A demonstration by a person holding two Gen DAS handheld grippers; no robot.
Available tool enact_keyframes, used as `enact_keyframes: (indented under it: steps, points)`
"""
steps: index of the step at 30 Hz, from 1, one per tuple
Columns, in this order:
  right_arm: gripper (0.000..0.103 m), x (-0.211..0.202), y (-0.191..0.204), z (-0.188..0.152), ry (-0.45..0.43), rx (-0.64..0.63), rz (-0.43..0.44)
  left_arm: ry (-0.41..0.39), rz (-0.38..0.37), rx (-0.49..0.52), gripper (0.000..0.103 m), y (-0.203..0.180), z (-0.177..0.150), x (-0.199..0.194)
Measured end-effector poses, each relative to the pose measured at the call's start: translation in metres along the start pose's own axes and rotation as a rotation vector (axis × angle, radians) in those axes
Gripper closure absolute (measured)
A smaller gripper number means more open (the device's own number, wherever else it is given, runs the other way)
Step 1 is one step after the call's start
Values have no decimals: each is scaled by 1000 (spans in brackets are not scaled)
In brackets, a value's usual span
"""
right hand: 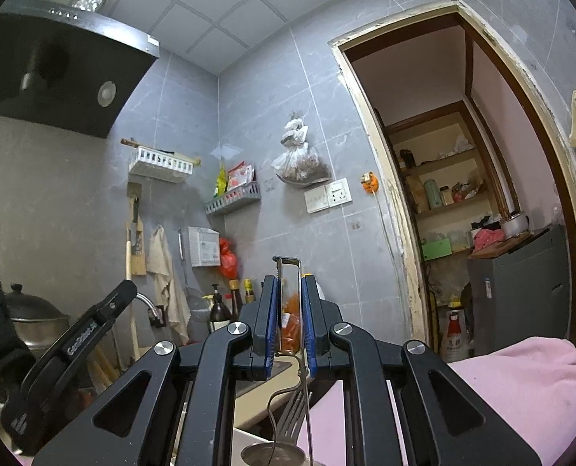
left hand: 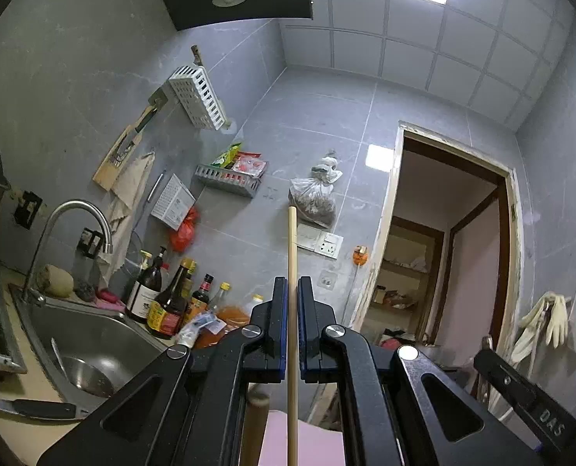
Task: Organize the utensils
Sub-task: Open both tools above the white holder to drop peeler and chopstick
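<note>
- Left gripper: fingers clamped on an upright chopstick, raised right of the sink.
- Right gripper: fingers closed on a metal peeler, above a fork and ladle.

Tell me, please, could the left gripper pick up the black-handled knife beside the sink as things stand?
Probably not yet: the left gripper is shut on a wooden chopstick, so its jaws are occupied. The knife itself lies uncovered beside the sink.

Knife on countertop by sink
</note>
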State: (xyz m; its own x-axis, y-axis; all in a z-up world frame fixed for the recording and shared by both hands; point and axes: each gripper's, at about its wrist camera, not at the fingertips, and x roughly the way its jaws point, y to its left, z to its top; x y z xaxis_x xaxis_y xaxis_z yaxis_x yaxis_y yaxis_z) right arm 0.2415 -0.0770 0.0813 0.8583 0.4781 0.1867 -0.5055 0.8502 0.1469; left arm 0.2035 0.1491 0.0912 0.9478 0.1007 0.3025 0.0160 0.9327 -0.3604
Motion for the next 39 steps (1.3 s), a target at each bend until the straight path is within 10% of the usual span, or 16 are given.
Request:
enact_keyframes:
  steps: [31, 39]
  points:
    - [92, 12, -4, -22, 48, -21, -1, 123, 38, 75, 100, -5, -17, 2]
    - [86, 8, 0, -19, 128, -68, 29, 219, -9, 14, 76, 6, -10, 0]
